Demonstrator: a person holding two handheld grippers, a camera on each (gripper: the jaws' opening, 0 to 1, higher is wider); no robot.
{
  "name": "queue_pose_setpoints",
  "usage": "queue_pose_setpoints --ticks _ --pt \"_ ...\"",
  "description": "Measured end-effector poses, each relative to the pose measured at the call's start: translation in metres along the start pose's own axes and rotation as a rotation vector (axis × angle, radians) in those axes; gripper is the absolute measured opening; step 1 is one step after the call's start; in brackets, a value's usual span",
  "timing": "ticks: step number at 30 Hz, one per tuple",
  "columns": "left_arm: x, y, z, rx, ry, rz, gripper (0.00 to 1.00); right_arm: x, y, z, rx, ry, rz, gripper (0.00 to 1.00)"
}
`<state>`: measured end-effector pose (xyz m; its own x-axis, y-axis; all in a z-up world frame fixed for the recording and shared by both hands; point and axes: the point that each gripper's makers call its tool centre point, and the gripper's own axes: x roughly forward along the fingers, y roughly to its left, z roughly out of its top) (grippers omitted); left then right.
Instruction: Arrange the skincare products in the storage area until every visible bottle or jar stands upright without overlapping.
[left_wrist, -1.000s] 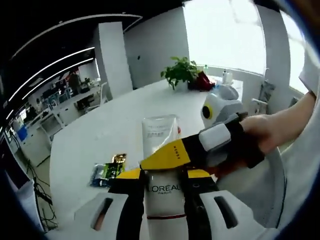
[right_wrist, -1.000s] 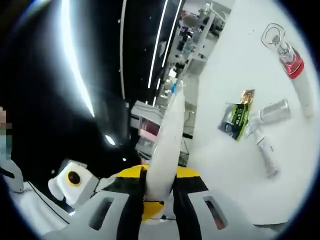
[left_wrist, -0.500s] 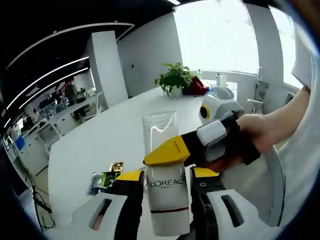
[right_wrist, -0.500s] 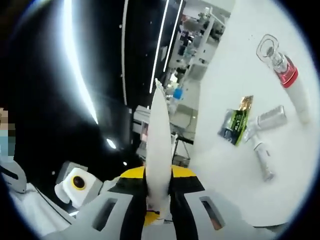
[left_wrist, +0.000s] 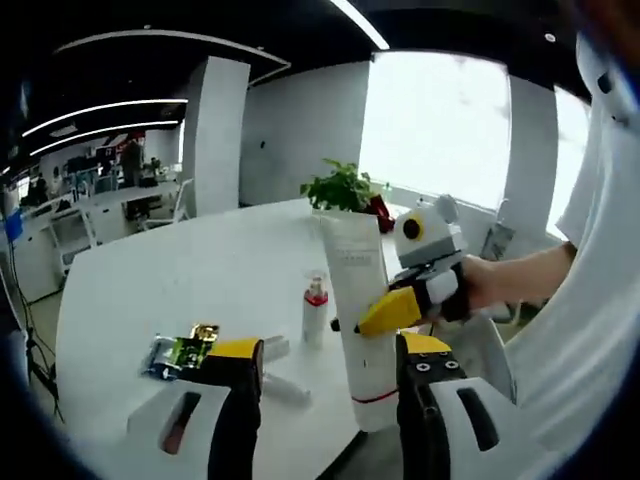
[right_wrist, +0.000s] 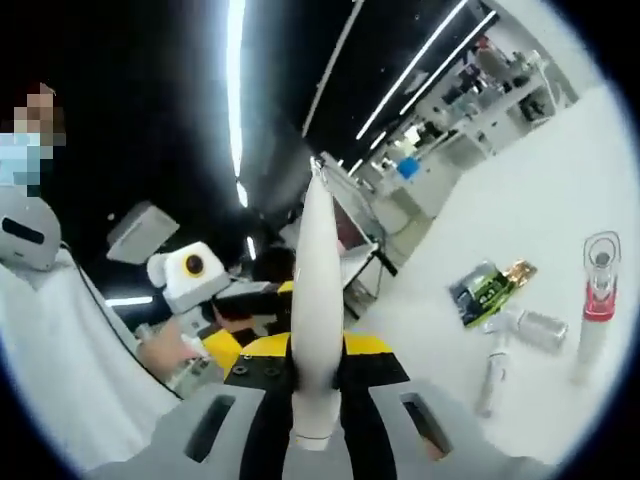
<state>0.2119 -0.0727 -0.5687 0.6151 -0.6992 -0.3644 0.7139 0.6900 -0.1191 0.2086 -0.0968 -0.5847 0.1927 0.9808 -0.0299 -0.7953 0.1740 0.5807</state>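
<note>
Presently, in the left gripper view, the left tool (left_wrist: 325, 400) stands with its jaws spread wide and nothing between them. Just ahead, a white tube (left_wrist: 360, 320) with a red band near its lower end is held upright above the worktop (left_wrist: 180, 290), clamped by the yellow-tipped right tool (left_wrist: 390, 312), which enters from the right with a hand (left_wrist: 478, 285) behind it. The tube is beside the left tool's right jaw; whether they touch cannot be told. On the worktop behind, a slim bottle with a red collar (left_wrist: 315, 315) stands upright. A green and gold sachet (left_wrist: 180, 352) lies flat to its left, and a small white item lies close to the left jaw, partly hidden. A potted plant (left_wrist: 340, 188) stands at the far edge.

Next, in the right gripper view, the right tool (right_wrist: 318, 400) is closed on the white tube (right_wrist: 312, 300), seen edge-on and rising straight between the jaws. To the right on the worktop (right_wrist: 560, 200) lie the sachet (right_wrist: 485, 288), a silver tube (right_wrist: 540, 326) and a thin white pen-like item (right_wrist: 492, 378). The red-collared bottle (right_wrist: 595, 320) is at the far right. The left tool (right_wrist: 235, 345) shows at left.
</note>
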Motion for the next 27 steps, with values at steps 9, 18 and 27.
queue_pose_setpoints --ticks 9,18,27 --pt "-0.013 -0.020 0.018 0.177 0.045 -0.144 0.48 0.005 0.015 -0.022 -0.298 0.240 0.060 0.16" --pt "-0.011 -0.034 0.022 0.228 0.064 -0.226 0.48 0.004 0.034 -0.031 -0.417 0.300 0.148 0.16" --pt "-0.007 -0.058 0.020 0.518 0.186 -0.312 0.39 -0.002 0.032 -0.052 -0.718 0.447 0.154 0.16"
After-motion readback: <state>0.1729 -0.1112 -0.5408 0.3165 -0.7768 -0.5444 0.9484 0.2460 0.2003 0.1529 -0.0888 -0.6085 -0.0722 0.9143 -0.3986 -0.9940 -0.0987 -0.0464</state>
